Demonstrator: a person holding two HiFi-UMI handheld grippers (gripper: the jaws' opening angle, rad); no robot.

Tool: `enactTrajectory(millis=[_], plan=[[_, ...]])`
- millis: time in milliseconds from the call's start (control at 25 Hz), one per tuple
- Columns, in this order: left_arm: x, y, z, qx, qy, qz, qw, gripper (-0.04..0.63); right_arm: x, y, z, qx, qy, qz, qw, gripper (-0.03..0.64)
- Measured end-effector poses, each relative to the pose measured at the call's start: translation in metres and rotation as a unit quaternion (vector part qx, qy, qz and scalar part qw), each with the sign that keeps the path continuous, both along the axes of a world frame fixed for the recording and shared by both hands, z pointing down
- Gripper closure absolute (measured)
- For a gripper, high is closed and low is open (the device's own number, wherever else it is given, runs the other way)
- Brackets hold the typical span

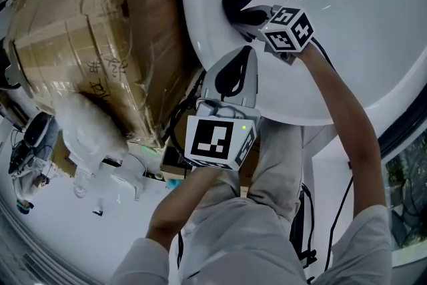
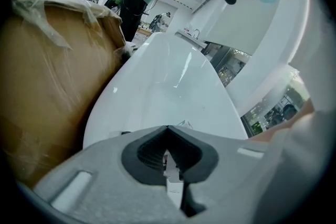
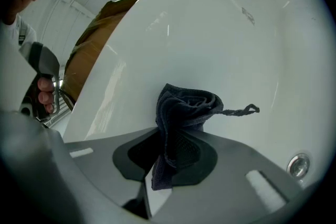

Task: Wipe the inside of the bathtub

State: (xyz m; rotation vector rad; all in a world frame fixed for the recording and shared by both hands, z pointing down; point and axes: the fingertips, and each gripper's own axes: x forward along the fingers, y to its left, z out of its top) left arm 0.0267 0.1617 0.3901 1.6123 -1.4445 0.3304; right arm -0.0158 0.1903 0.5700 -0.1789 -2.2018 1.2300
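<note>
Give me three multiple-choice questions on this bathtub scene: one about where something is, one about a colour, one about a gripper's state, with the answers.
1. Where is the cloth?
A. On the cardboard box
B. In the right gripper, against the inner wall of the bathtub
C. On the floor

2. What colour is the cloth?
A. White
B. Yellow
C. Dark, nearly black

3. What state is the left gripper in?
A. Shut, holding nothing
B. Wide open
C. Shut on a sponge

Answers:
1 B: the right gripper view shows the cloth pinched in the jaws and bunched on the white wall.
2 C: it reads dark against the white bathtub.
3 A: the left gripper view shows the jaws together with nothing between them.
</note>
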Motion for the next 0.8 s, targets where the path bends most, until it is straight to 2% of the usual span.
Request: enactTrajectory(millis=[680, 800], plan=[[-0.003, 0.006, -0.039, 0.007, -0.011, -0.002, 0.9999, 0.597, -0.009, 0.028, -0.108, -0.030, -0.067, -0.004, 0.997, 0.563], [0.001, 0.008, -0.055, 0.010, -0.014, 0.006, 0.9998, 0.597, -0.005, 0.024, -0.126, -0.038, -0.076, 0.011, 0.996, 0.563]])
